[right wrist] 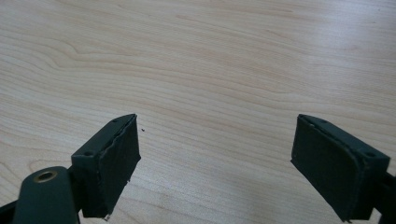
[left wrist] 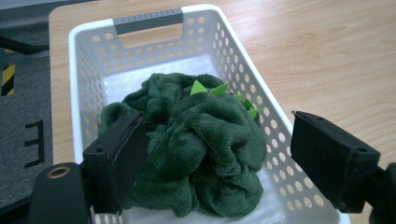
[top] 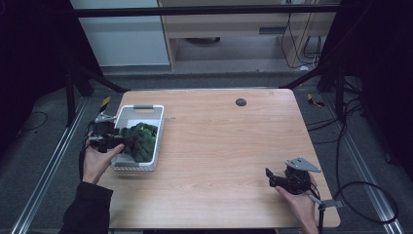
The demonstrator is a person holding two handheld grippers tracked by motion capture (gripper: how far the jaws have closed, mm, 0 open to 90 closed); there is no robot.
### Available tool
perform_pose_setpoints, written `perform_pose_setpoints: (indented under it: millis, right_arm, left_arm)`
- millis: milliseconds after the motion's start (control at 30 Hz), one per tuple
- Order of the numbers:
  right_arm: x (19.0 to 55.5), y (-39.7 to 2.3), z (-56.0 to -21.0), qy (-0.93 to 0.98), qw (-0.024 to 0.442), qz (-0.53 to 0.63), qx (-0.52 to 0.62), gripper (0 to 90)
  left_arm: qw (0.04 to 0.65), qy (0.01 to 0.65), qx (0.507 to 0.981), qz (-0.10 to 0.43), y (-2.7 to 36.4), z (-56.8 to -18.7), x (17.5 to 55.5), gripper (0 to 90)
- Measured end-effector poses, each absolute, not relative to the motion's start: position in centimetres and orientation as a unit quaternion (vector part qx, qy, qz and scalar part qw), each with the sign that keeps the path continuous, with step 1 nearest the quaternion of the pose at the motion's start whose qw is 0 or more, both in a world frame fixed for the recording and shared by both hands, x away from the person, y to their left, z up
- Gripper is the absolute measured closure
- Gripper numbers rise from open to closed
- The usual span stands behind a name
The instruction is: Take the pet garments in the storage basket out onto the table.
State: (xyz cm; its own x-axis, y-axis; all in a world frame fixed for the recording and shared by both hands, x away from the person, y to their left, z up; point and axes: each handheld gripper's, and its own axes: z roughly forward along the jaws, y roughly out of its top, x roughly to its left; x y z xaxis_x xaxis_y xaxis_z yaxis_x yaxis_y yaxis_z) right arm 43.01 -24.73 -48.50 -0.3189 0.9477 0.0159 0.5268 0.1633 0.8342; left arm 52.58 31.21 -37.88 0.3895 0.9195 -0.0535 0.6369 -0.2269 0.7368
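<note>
Left gripper [left wrist: 215, 154] sits at lower left of the high view w/ jaws spread wide apart, either side of a dark green plush cloth [left wrist: 201, 149] – one jaw touching the fabric, the other out over the basket rim. Cloth is bunched up inside a white perforated basket [left wrist: 88, 84] w/ grey handle, at left edge of the tabletop [top: 229, 146]; small light-green bits poke out on top of the cloth. Right gripper [right wrist: 217, 163] is at lower right of the high view, well apart from the basket – jaws wide apart, nothing between them, bare wood below.
</note>
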Motion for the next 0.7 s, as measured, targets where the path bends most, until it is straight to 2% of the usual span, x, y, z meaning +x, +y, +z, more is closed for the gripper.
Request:
perform_pose_setpoints:
  millis: [467,700]
  right_arm:
    - [43.1,-24.7,-48.6,0.716,0.267,0.385,0.517,14.5]
    - [43.2,-24.7,-48.6,0.718,0.265,0.384,0.517,14.3]
  left_arm:
    - [0.296,0.503,0.791,0.182,30.2,-38.5,54.5,18.1]
    - [0.283,0.509,0.794,0.176,29.9,-38.8,55.2,18.1]
